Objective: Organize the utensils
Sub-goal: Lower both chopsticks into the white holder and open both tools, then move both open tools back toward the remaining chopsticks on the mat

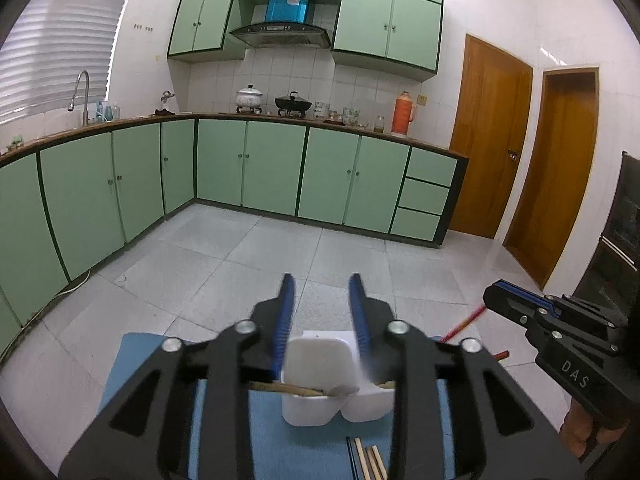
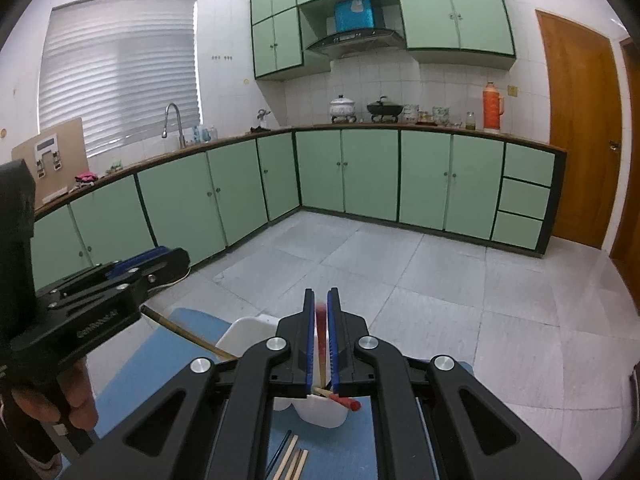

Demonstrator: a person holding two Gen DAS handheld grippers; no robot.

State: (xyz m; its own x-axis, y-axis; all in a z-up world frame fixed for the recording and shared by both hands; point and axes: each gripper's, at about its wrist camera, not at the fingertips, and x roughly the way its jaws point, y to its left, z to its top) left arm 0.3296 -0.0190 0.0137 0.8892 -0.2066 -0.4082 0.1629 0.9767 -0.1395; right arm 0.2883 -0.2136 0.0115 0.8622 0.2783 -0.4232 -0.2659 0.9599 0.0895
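Note:
A white two-compartment utensil holder (image 1: 320, 384) stands on a blue mat (image 1: 132, 364); it also shows in the right wrist view (image 2: 248, 336). My left gripper (image 1: 322, 292) is open, its fingers either side of the holder, above it. Wooden chopsticks and a metal spoon (image 1: 340, 391) rest in the holder. My right gripper (image 2: 322, 300) is shut on a red-tipped chopstick (image 2: 320, 316) above the holder; it appears at the right of the left wrist view (image 1: 496, 294). Several loose chopsticks (image 1: 370, 462) lie on the mat near me.
Beyond the mat is a grey tiled floor (image 1: 280, 256). Green cabinets (image 1: 272, 168) run along the back and left under a counter with pots and a thermos (image 1: 403, 114). Wooden doors (image 1: 488, 136) are at the right.

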